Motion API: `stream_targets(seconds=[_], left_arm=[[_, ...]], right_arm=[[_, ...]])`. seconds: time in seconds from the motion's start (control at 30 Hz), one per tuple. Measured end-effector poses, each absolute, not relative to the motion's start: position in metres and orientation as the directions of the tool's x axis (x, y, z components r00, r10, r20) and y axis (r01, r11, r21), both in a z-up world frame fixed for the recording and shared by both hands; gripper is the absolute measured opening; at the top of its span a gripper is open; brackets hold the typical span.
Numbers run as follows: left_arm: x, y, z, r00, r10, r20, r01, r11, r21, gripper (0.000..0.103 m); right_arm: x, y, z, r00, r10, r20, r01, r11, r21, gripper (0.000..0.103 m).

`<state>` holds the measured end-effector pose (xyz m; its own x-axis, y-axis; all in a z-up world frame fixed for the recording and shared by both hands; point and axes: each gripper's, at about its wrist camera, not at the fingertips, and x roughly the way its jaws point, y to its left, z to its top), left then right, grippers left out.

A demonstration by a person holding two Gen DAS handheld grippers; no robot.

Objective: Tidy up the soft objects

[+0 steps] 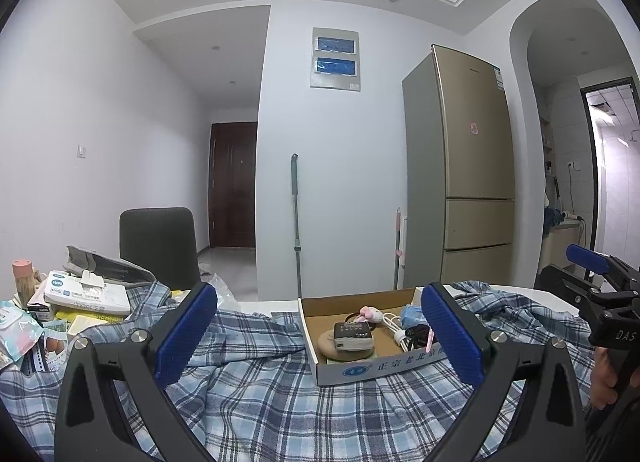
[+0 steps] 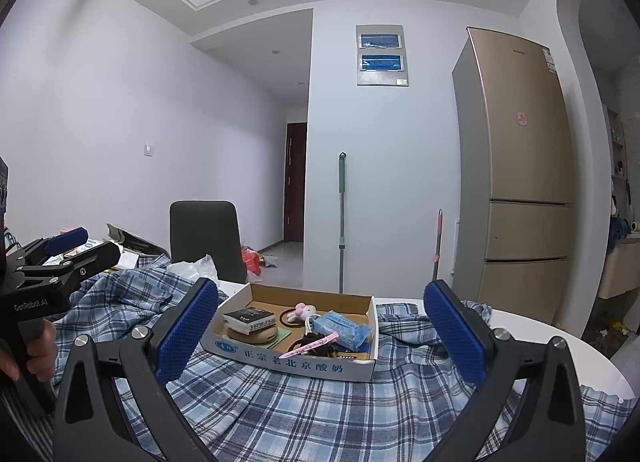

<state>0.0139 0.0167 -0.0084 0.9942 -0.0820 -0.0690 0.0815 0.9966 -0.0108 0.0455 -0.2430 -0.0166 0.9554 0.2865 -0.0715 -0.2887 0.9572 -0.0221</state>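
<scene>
**Plaid shirt spread over the bench, both grippers wide and empty**

The left gripper [image 1: 320, 336] stands wide above the plaid shirt [image 1: 256, 394], holding nothing; the right gripper [image 2: 322, 332] is just as wide and also empty. The shirt covers most of the white bench [image 2: 532, 326], crumpled toward the far side, and its near part is cut off by the lower frame edge and by the gripper arms in both views.

A shallow box [image 2: 296, 358] rests on the shirt near the bench's far edge. Its front wall carries a blue oval logo and blue Chinese print, partly hidden by a finger in the left view. Inside lie a dark book [image 2: 250, 318] on a round tan thing, a pink clip [image 2: 310, 344], a blue packet [image 2: 340, 328], a white cable and a small pink plush; writing on the book is too small to read.

At the bench's left edge sits a pile of packets [image 1: 86, 294], its labels illegible. The right gripper's body reads "DAS", cut off at the frame edge; the left one reads "GenRobot.AI". A hand [image 2: 38, 346] shows only in part on each handle. Behind stand a chair [image 1: 160, 246], a mop [image 1: 296, 222] and a gold fridge [image 1: 472, 166] whose brand mark is unreadable.
</scene>
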Motion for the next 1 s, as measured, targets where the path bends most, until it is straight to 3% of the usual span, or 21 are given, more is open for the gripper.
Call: stream_targets(seconds=[1.0], left_arm=[[0.0168, 0.0148, -0.0127, 0.993, -0.081, -0.083, 0.081, 0.997, -0.009, 0.103]], right_arm=[[0.0439, -0.2444, -0.016, 0.956, 0.286, -0.066, -0.288, 0.957, -0.023, 0.103]])
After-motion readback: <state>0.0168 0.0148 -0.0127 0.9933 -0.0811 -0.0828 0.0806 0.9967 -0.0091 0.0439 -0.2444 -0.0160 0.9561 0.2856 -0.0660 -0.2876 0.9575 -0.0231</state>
